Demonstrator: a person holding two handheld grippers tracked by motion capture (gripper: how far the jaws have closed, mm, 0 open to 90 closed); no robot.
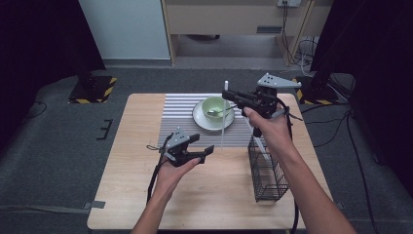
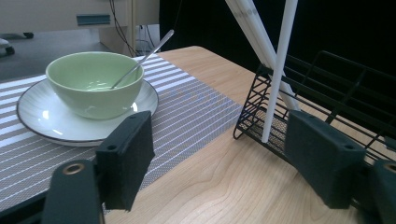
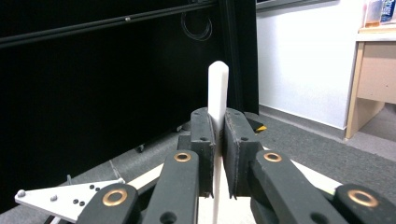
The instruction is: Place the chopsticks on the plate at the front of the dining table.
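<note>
My right gripper (image 1: pixel 228 95) is shut on a white chopstick (image 1: pixel 223 122) that hangs upright over the striped placemat (image 1: pixel 178 114), beside the green bowl (image 1: pixel 214 106). In the right gripper view the pads (image 3: pixel 203 140) pinch the chopstick (image 3: pixel 218 84) just below its top end. My left gripper (image 1: pixel 201 146) is held low over the table's middle, open, with nothing between its jaws. In the left gripper view its pads (image 2: pixel 128 154) frame the held chopstick (image 2: pixel 279 70) and a black wire basket (image 2: pixel 336 93) with more white chopsticks (image 2: pixel 252 28) leaning in it.
The bowl (image 2: pixel 93 81) sits on a white plate (image 2: pixel 32 114) with a metal spoon (image 2: pixel 144 53) resting in it. The wire basket (image 1: pixel 267 173) stands upright at the table's right side. Bare wood (image 1: pixel 214 195) lies toward the front edge.
</note>
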